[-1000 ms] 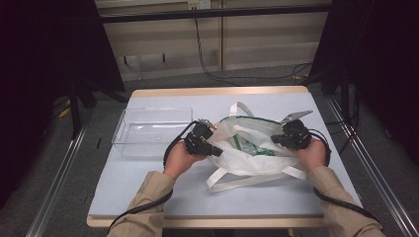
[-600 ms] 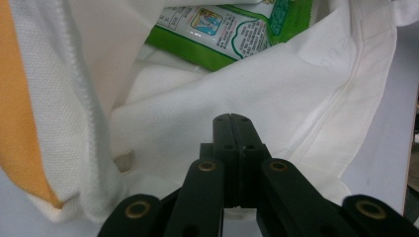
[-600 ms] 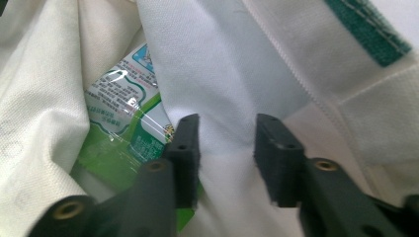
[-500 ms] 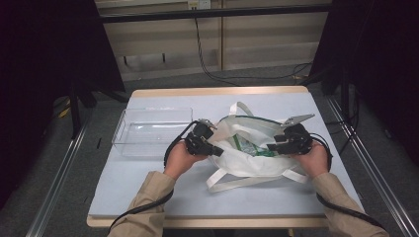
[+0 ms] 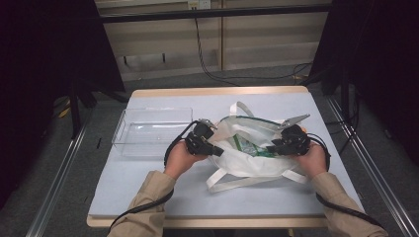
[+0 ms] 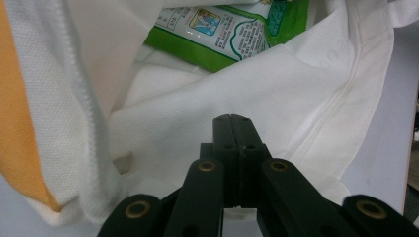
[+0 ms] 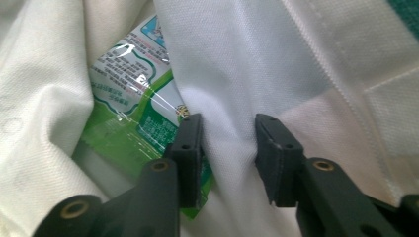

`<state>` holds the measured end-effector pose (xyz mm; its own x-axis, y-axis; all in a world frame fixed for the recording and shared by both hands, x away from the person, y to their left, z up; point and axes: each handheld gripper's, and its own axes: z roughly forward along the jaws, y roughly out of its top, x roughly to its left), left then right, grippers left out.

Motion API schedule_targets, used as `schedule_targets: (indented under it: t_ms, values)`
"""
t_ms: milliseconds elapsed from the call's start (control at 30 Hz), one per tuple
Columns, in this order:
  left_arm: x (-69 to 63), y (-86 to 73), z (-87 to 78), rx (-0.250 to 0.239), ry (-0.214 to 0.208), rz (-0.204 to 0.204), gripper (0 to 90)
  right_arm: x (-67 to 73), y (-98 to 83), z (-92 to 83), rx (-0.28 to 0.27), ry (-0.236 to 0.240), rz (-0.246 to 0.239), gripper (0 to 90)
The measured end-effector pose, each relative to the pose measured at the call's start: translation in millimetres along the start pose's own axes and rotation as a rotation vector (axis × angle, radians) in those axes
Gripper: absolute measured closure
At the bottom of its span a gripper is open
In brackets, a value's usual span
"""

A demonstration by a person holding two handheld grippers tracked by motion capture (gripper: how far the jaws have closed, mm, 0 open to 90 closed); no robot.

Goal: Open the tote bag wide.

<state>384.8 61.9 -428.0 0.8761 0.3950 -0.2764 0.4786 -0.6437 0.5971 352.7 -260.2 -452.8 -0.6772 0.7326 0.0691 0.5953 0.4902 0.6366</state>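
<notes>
A white tote bag [image 5: 247,165] lies open on the table with a green and white packet [image 5: 250,147] inside it. My left gripper [image 5: 217,151] is at the bag's left rim. Its jaws are pressed together against the white cloth [image 6: 296,98], and they appear to pinch it. The packet [image 6: 217,34] lies beyond them in the bag's mouth. My right gripper [image 5: 271,147] reaches in from the bag's right side and is open. A fold of the bag's cloth [image 7: 227,98] stands between its jaws, and one jaw lies over the packet [image 7: 128,98].
A clear plastic box [image 5: 150,131] stands on the pale blue table [image 5: 148,182] left of the bag. The bag's straps [image 5: 242,180] trail toward the front edge. Dark curtains and metal rails flank the table.
My right gripper has moved a little left and down into the bag's opening. The left gripper and the bag's left rim have stayed in place.
</notes>
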Motion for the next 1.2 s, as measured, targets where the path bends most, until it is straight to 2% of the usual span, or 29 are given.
schedule_targets:
  t_ms: [100,133,233,333,367,400,500,567,600,633,667,700,800,833,867,900,933,1033,1067,1133,1200]
  values:
    - [-0.1,-0.9,0.0,0.001,0.002,-0.010,90.0,-2.1,-0.7,-1.7,-0.004,0.018,0.005,78.9]
    - [-0.4,-1.2,0.8,-0.009,-0.001,-0.017,90.0,-1.9,-0.7,-3.1,0.008,0.016,0.022,83.2]
    - [0.1,-1.3,-0.4,0.003,0.007,-0.007,90.0,-2.6,0.3,-3.9,0.007,0.011,0.034,85.4]
    - [0.9,-1.5,-1.8,0.010,0.008,0.001,90.0,-2.6,2.0,-7.0,0.006,0.002,0.041,86.1]
    - [2.1,-1.4,-2.6,0.022,0.005,0.017,90.0,-2.2,2.6,-8.4,0.006,0.003,0.049,86.2]
    - [0.5,-2.0,-1.1,0.005,0.007,-0.011,90.0,-3.2,2.9,-9.2,-0.006,0.003,0.039,86.4]
    - [0.4,-3.1,0.4,0.004,0.006,-0.022,90.0,-6.1,4.2,-11.7,-0.017,0.004,0.043,86.5]
    - [3.2,-4.0,0.1,0.021,0.007,0.005,90.0,-6.7,5.8,-13.4,-0.020,-0.008,0.054,86.5]
    - [2.0,-5.4,2.1,0.002,0.002,-0.027,90.0,-7.8,6.5,-13.9,-0.021,-0.004,0.058,86.5]
    - [4.8,-5.2,0.5,0.043,0.008,0.016,90.0,-8.6,7.3,-14.5,-0.021,-0.013,0.057,86.6]
    - [4.5,-5.9,1.5,0.036,0.007,0.008,90.0,-9.8,7.8,-14.5,-0.029,-0.012,0.065,86.6]
    - [2.8,-6.5,2.9,0.021,0.007,-0.020,90.0,-10.1,8.3,-14.8,-0.026,-0.013,0.080,86.6]
    - [2.9,-6.8,3.7,0.018,0.004,-0.026,90.0,-13.1,8.6,-14.6,-0.032,-0.020,0.088,86.6]
    - [4.1,-6.6,2.8,0.036,0.005,-0.007,90.0,-14.0,8.4,-14.3,-0.034,-0.016,0.094,86.6]
    - [2.8,-7.1,3.9,0.023,0.005,-0.028,90.0,-14.3,8.0,-14.1,-0.035,-0.016,0.103,86.6]
    - [5.1,-6.9,2.4,0.055,0.008,0.007,90.0,-14.4,7.8,-14.0,-0.035,-0.020,0.106,86.6]
    - [4.9,-7.2,2.8,0.056,0.011,0.006,90.0,-14.5,7.9,-13.6,-0.034,-0.023,0.103,86.6]
    - [4.5,-7.7,2.3,0.023,0.011,0.005,90.0,-14.4,8.3,-13.5,-0.037,-0.016,0.096,86.6]
    - [1.6,-7.6,3.1,-0.014,0.005,-0.036,90.0,-13.0,8.8,-13.9,-0.029,-0.023,0.098,86.6]
    - [-0.1,-4.5,0.5,-0.024,0.003,-0.023,90.0,-12.5,9.0,-13.9,-0.032,-0.022,0.078,86.6]
    - [-1.9,-1.1,-0.4,-0.036,-0.013,-0.016,90.0,-11.2,9.0,-14.4,-0.030,-0.025,0.087,86.6]
